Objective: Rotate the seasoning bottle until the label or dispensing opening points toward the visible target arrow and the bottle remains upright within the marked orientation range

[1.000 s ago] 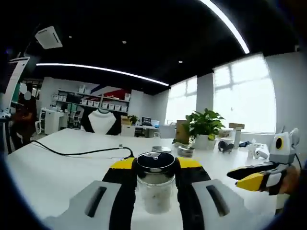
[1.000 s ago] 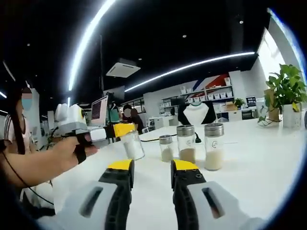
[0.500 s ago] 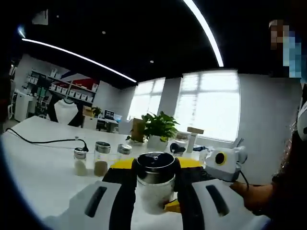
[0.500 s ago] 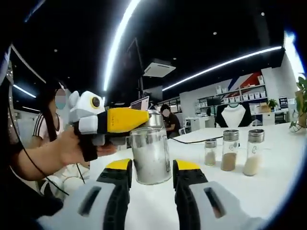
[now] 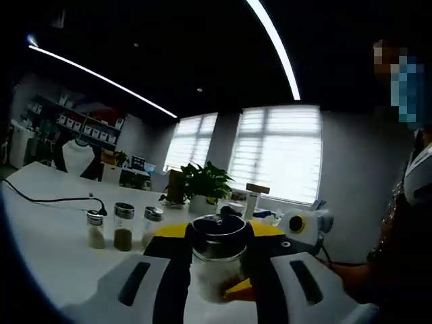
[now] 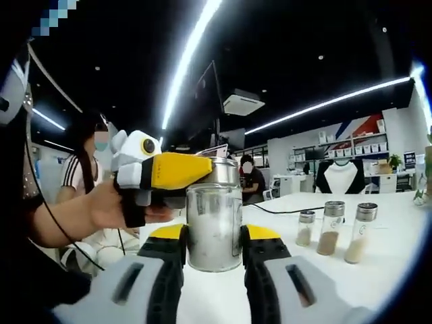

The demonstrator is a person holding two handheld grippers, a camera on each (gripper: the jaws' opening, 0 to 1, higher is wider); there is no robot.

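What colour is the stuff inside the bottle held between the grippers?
White, a pale powder in the seasoning bottle, clearest in the right gripper view.

Left gripper view. My left gripper clamps the upright seasoning bottle between its jaws, just below the dark lid. My right gripper sits close behind, at right. Three small jars stand in a row on the white table, potted plant beyond
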